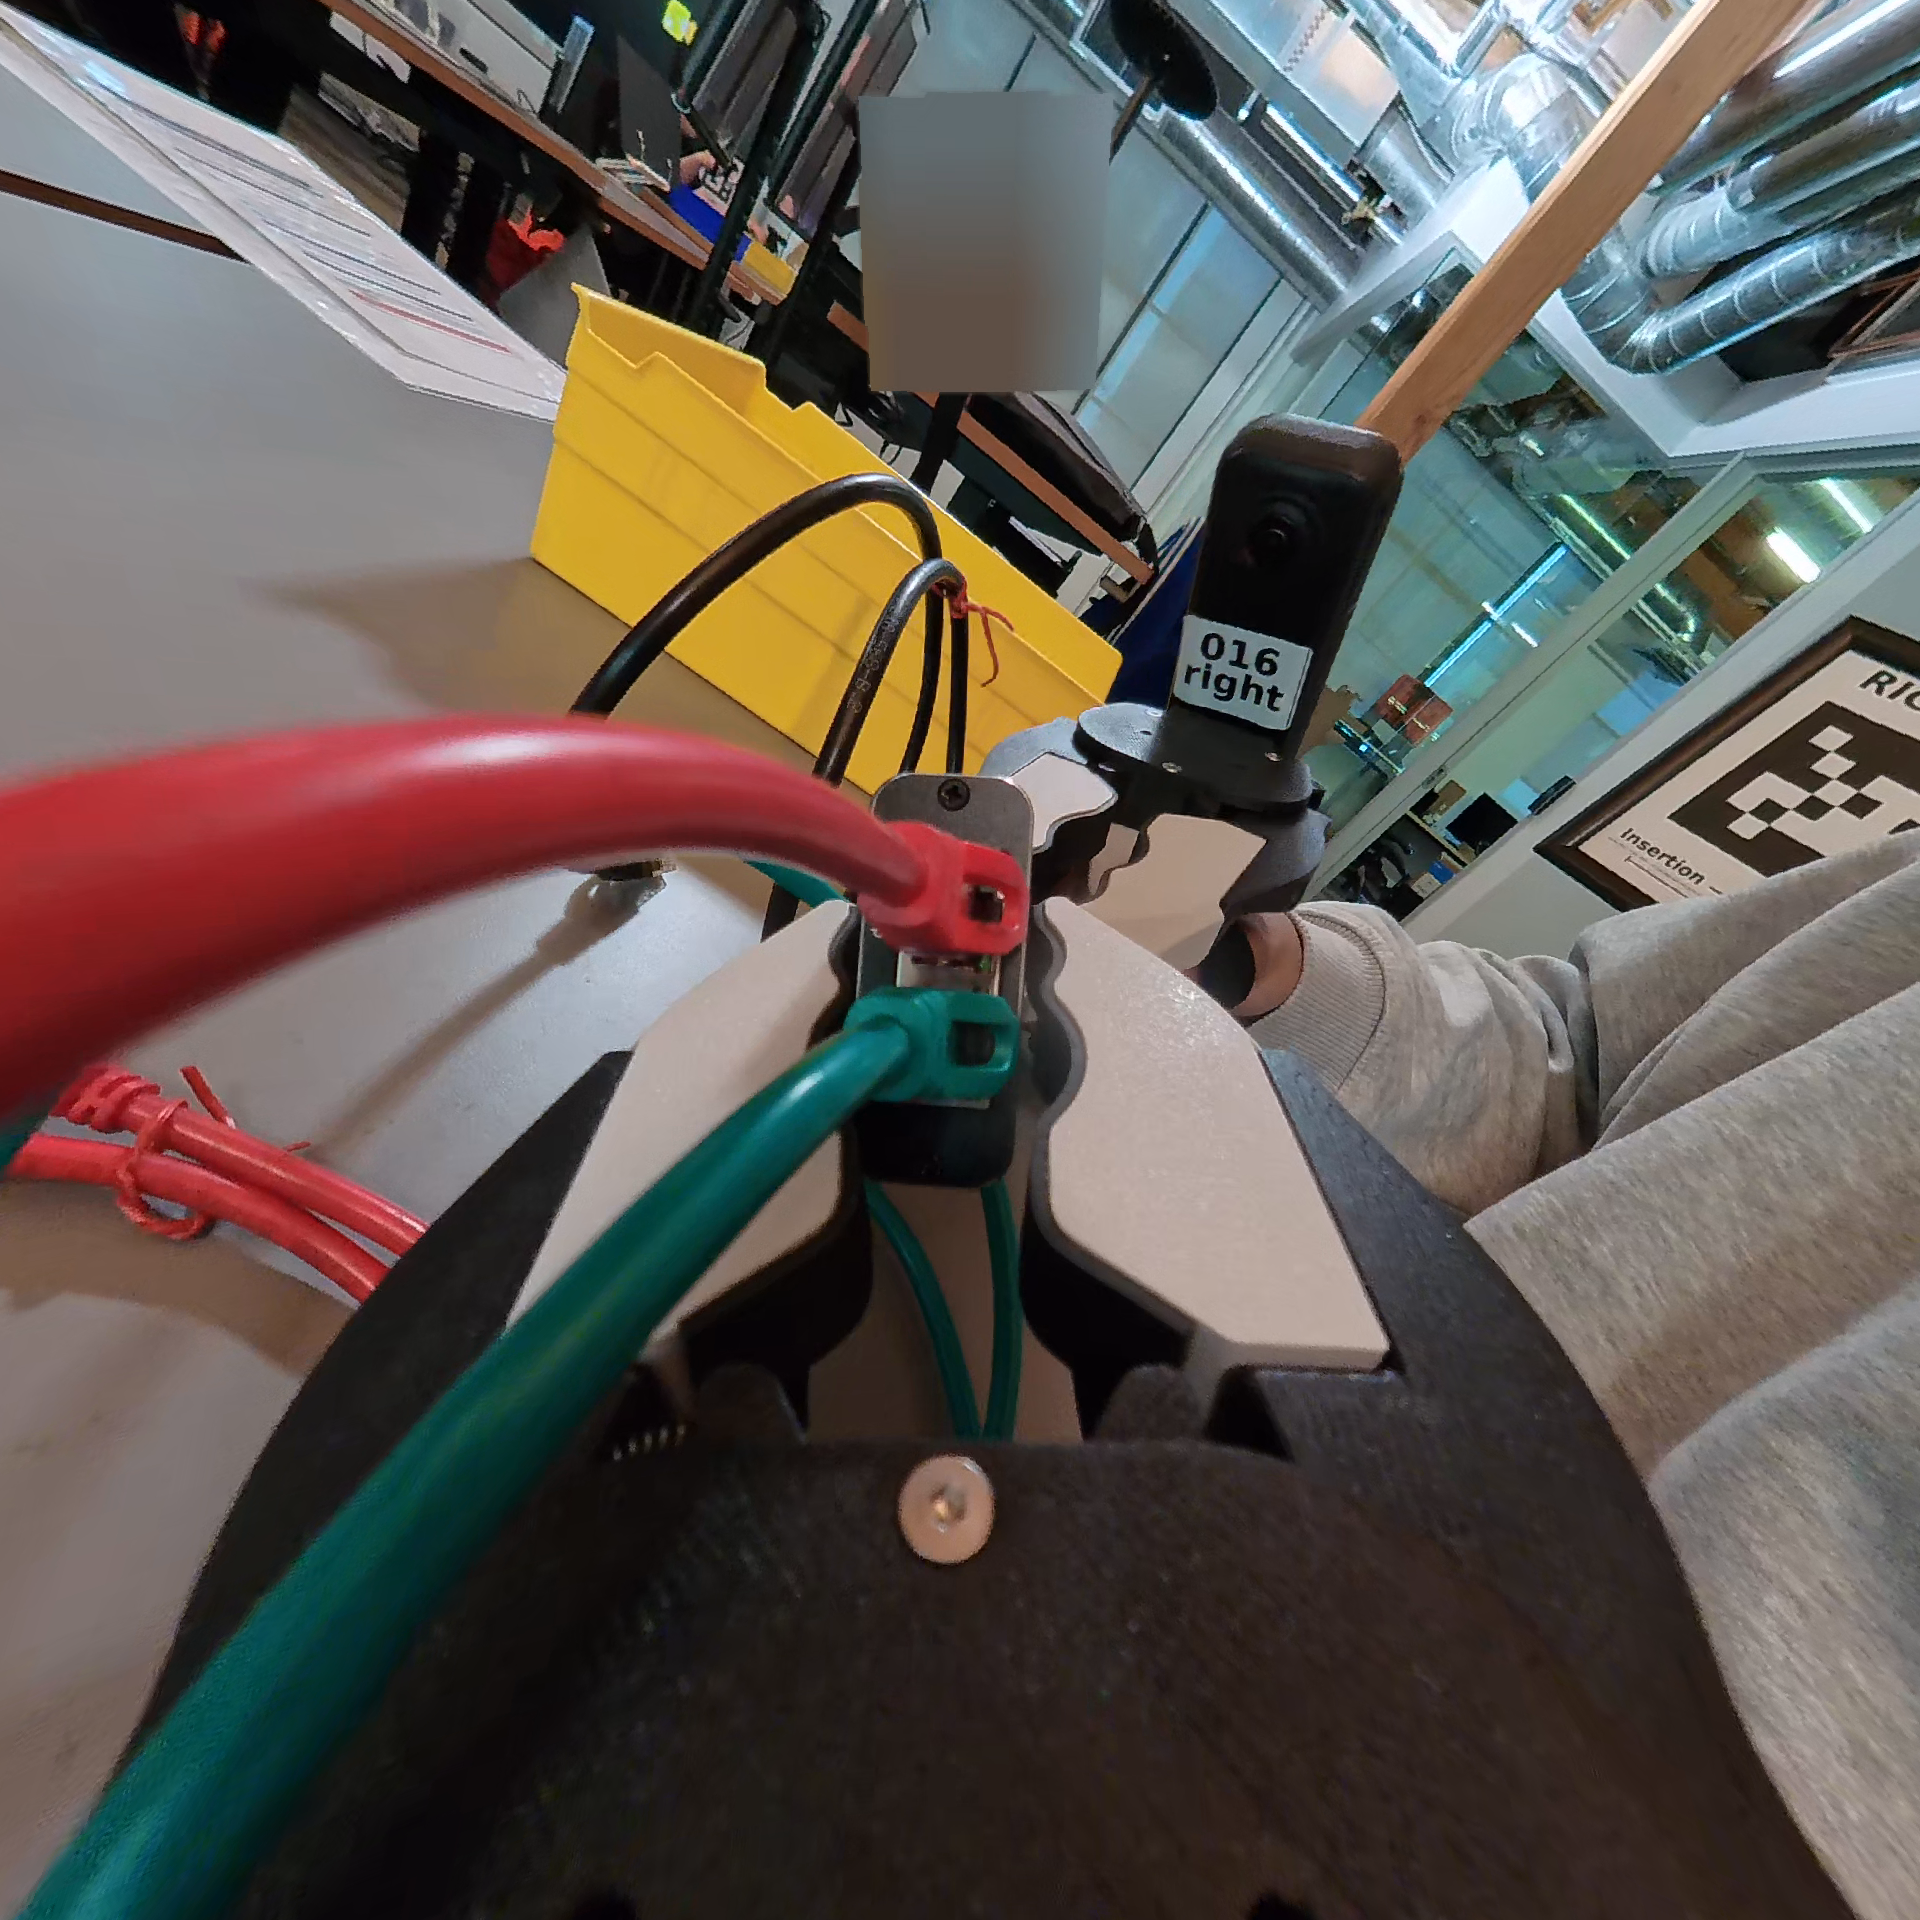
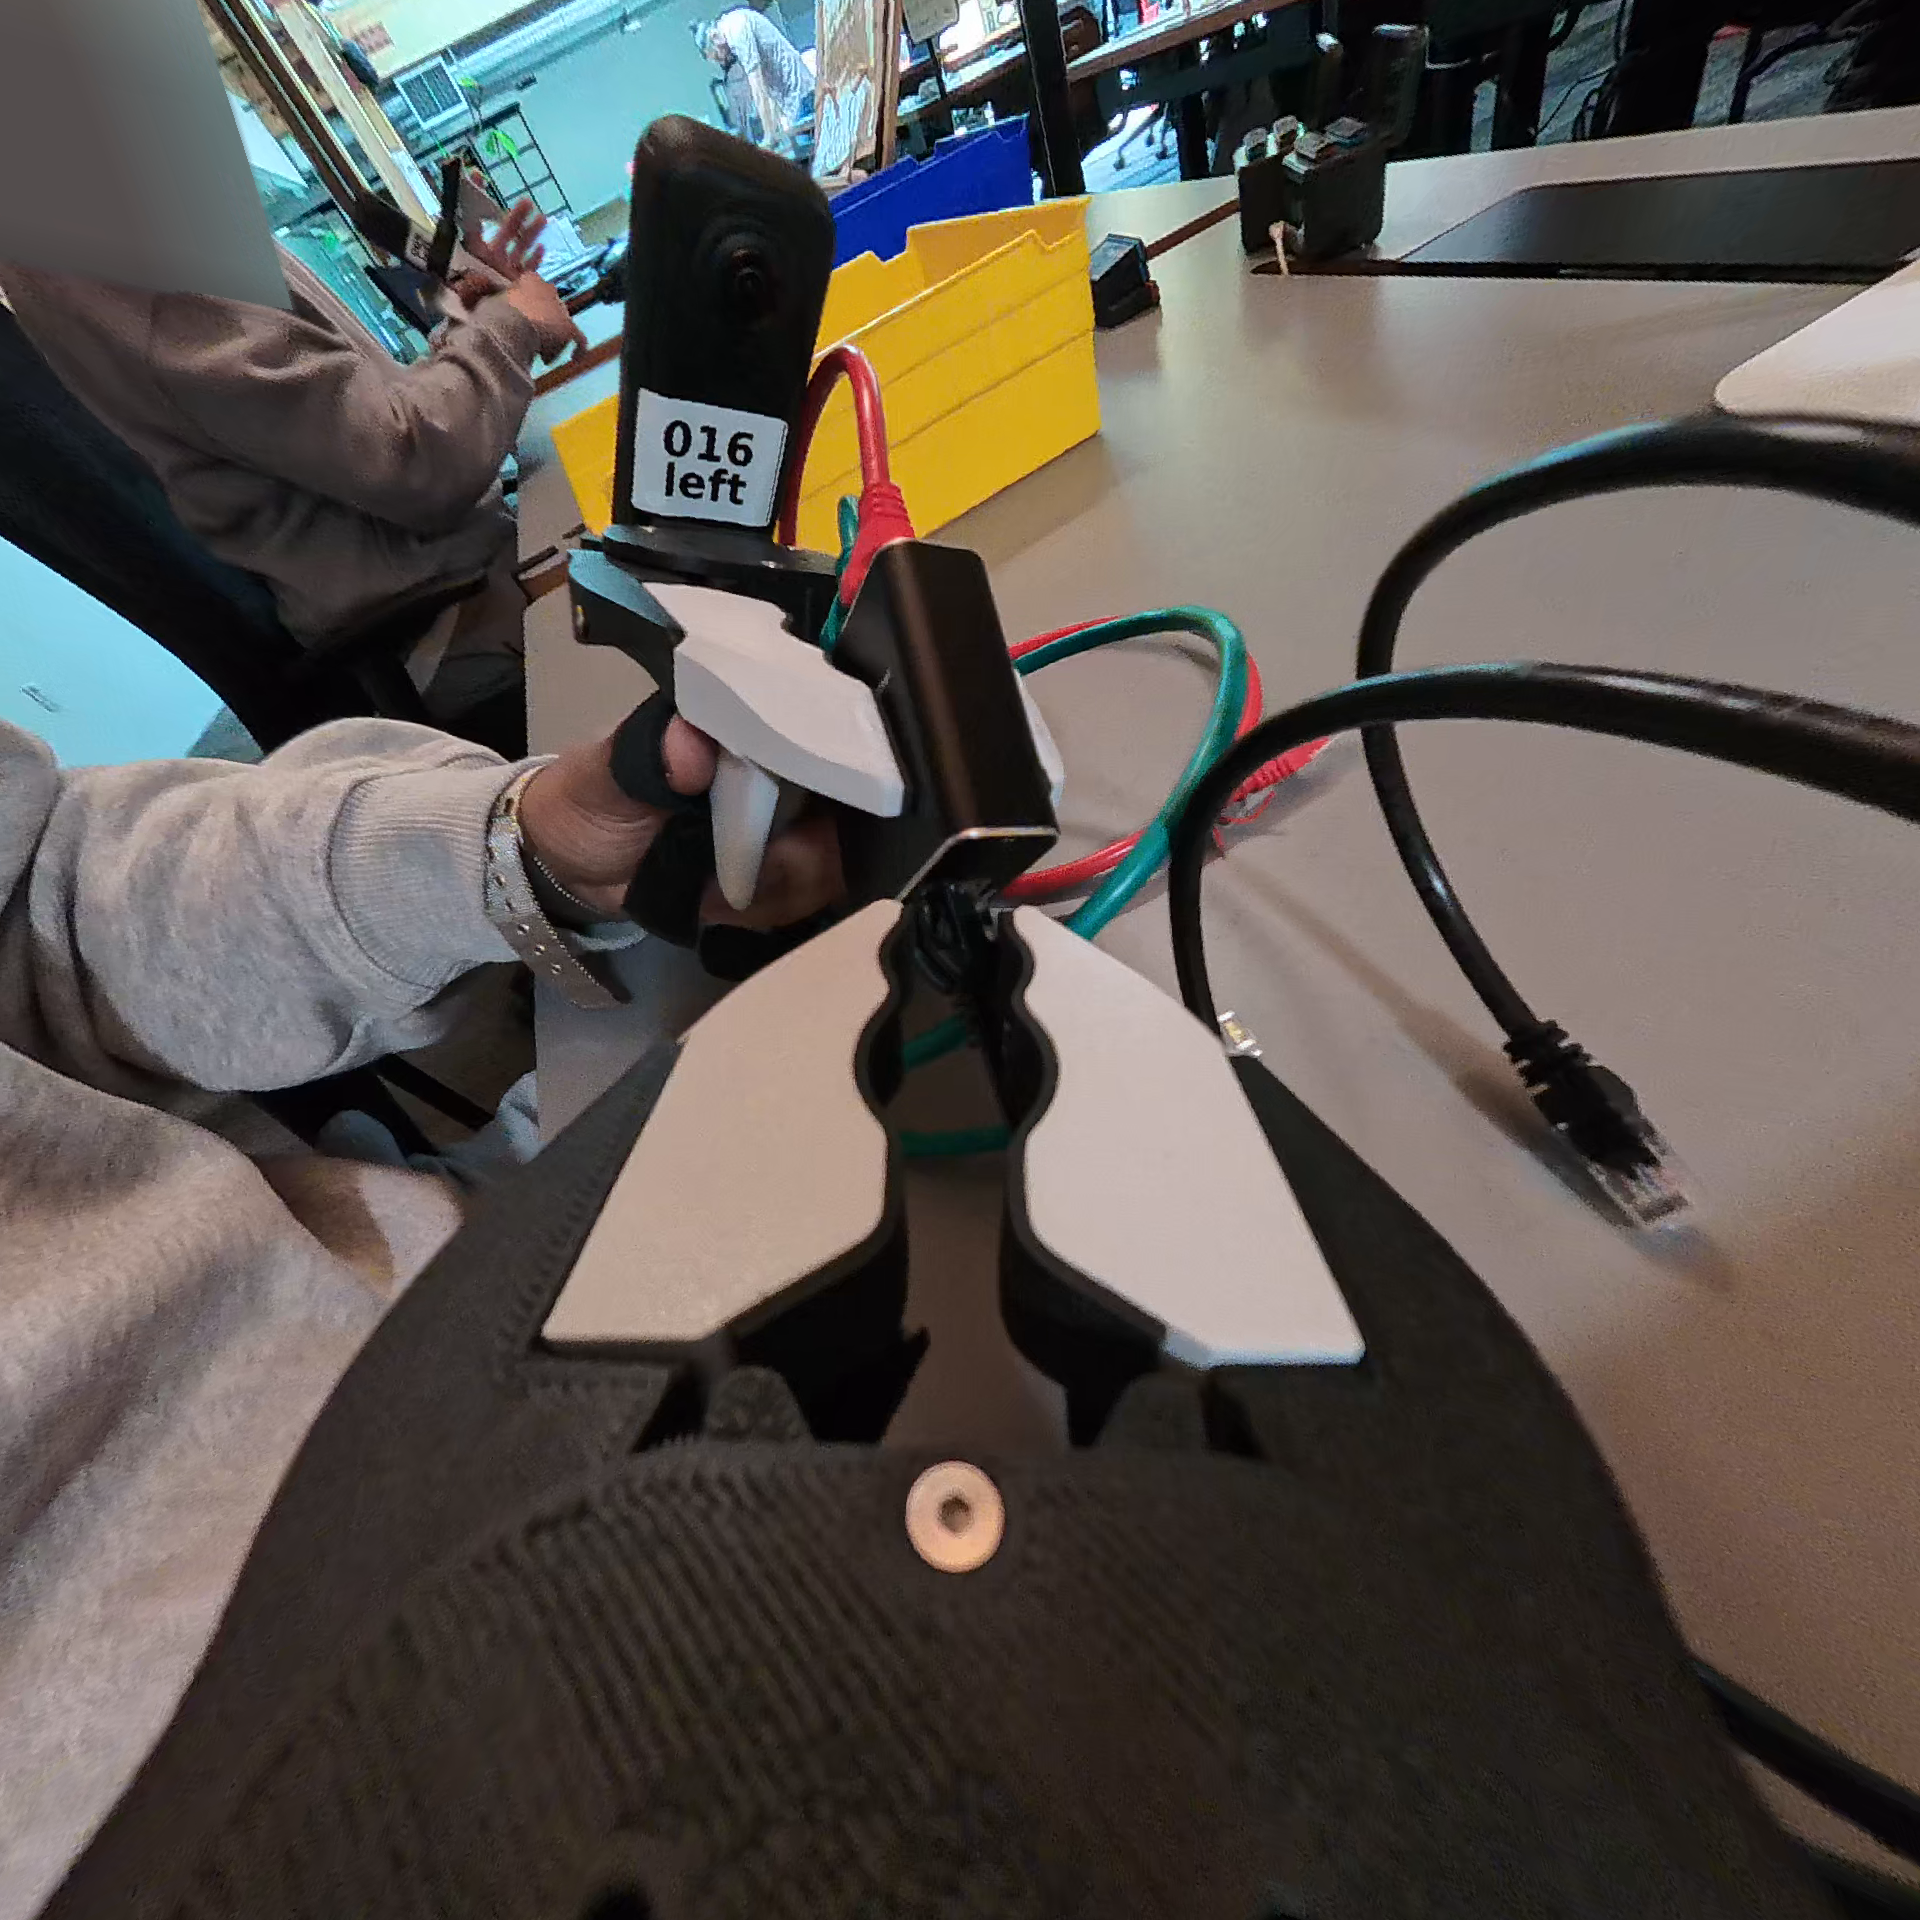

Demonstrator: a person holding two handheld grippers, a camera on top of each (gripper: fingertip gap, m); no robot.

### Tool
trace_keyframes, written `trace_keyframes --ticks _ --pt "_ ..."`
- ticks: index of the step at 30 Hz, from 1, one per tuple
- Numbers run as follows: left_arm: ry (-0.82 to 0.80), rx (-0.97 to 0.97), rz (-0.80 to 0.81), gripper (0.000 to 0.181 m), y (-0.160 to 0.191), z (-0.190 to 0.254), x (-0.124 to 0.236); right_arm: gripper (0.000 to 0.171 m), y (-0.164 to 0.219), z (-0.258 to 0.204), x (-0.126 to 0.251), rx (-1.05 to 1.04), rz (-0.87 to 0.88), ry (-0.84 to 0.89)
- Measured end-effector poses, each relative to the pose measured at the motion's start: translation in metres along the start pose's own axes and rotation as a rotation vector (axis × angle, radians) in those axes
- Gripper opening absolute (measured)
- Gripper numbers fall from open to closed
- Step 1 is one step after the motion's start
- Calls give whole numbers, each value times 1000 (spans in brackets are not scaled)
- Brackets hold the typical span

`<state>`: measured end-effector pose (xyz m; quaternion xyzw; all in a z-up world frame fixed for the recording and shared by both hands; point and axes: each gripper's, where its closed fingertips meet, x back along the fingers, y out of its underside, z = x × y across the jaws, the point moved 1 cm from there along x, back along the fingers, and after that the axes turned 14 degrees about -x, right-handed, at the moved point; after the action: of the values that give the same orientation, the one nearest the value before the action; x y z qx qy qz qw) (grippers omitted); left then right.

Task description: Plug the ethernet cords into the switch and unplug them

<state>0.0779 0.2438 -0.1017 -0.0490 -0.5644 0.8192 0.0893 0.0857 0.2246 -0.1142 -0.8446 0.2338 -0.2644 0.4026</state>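
My left gripper [image 1: 940, 935] is shut on the small black switch [image 1: 951, 821] and holds it up above the table. A red ethernet plug [image 1: 956, 899] and a green one [image 1: 945, 1044] sit in its ports, their cords trailing left. My right gripper [image 2: 951, 920] is closed on a black plug at the switch's [image 2: 935, 665] other end. The black cord [image 1: 727, 582] arcs up behind it. In the right wrist view the left gripper [image 2: 914, 727] clamps the switch. The black cord's [image 2: 1392, 582] loose plug [image 2: 1600, 1143] lies on the table. The right gripper [image 1: 1101, 842] also shows beyond the switch.
A yellow bin [image 1: 727, 499] stands on the grey table [image 1: 208, 520] behind the switch; it shows too in the right wrist view [image 2: 987, 343]. A tied red cord bundle [image 1: 239, 1184] lies at left. Another person's grey sleeve [image 2: 312, 416] is at the far left.
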Motion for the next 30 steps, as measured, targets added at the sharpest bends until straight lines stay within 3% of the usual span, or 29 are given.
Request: trace_keyframes --ticks 13,14,15,17,20,27,28,30 --pt "-5 9 4 26 0 -1 0 13 -2 2 0 47 -9 99" --pt "-9 8 4 25 0 -1 0 12 -4 6 3 28 7 120" --pt "-20 8 -5 25 1 -2 1 0 -6 16 8 25 17 184" --pt "65 34 93 25 -11 10 4 0 -11 38 20 31 23 258" --pt "5 100 111 26 -11 -4 9 0 -23 32 27 -62 112 168" --pt "26 152 164 26 -17 -10 15 0 -17 0 13 30 115 -5" --pt "26 143 155 26 -16 -9 14 19 -16 -4 11 30 112 -27" --pt "26 124 138 25 -14 -7 12 32 -13 -7 7 16 91 -48"
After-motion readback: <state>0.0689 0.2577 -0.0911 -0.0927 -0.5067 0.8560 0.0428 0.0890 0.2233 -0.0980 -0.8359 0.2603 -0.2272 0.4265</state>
